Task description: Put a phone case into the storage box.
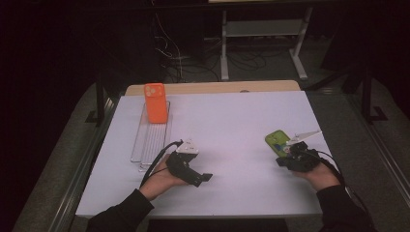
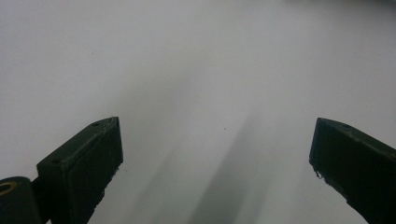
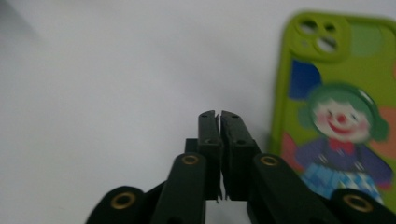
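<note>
Two phone cases sit on my white table (image 1: 232, 116), well apart. Starting at the left, the orange phone case (image 1: 155, 102) stands propped at the far end of a clear ribbed tray (image 1: 151, 140), which lies along the table's left side. Just right of the tray's near end I have my left gripper (image 1: 205, 177), low over bare table, its jaws spread wide with nothing between them; its own view looks down on plain white surface past the two black pads (image 2: 88, 163). Farther right, the green phone case (image 1: 277, 140) lies flat near the right edge, a cartoon clown printed on it. My right gripper (image 1: 283, 162) sits just beside that case, jaws pressed together on nothing, their tips left of the case's long edge (image 3: 280, 116).
</note>
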`<state>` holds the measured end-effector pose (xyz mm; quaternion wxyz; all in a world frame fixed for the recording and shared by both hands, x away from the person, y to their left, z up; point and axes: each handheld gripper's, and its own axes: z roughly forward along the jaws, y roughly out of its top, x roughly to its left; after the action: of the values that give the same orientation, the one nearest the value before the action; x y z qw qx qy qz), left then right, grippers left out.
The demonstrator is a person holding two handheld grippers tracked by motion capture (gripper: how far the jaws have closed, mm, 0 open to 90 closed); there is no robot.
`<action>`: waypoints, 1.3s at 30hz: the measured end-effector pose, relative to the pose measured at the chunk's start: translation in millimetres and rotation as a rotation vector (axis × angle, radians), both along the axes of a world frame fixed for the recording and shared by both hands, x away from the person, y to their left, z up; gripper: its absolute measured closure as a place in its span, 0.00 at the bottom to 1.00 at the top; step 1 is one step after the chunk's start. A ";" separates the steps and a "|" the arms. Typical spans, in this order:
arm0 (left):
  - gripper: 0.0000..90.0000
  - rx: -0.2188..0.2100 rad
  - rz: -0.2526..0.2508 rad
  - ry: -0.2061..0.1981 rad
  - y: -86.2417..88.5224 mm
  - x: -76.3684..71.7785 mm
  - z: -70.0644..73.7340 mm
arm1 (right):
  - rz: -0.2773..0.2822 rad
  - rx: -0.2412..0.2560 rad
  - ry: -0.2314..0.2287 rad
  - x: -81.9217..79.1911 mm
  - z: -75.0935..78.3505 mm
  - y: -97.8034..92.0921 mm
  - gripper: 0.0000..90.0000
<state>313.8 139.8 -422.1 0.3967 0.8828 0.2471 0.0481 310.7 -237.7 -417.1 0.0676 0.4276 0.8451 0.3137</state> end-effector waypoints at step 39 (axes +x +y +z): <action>0.03 -0.004 -0.024 -0.006 -0.3 -1.4 1.7 | 0.202 0.095 -0.100 -3.8 9.1 49.3 0.04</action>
<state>312.4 139.6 -420.3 0.3997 0.8848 0.2353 0.0453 307.0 -188.4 -408.0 0.0572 0.3269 0.8636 0.3796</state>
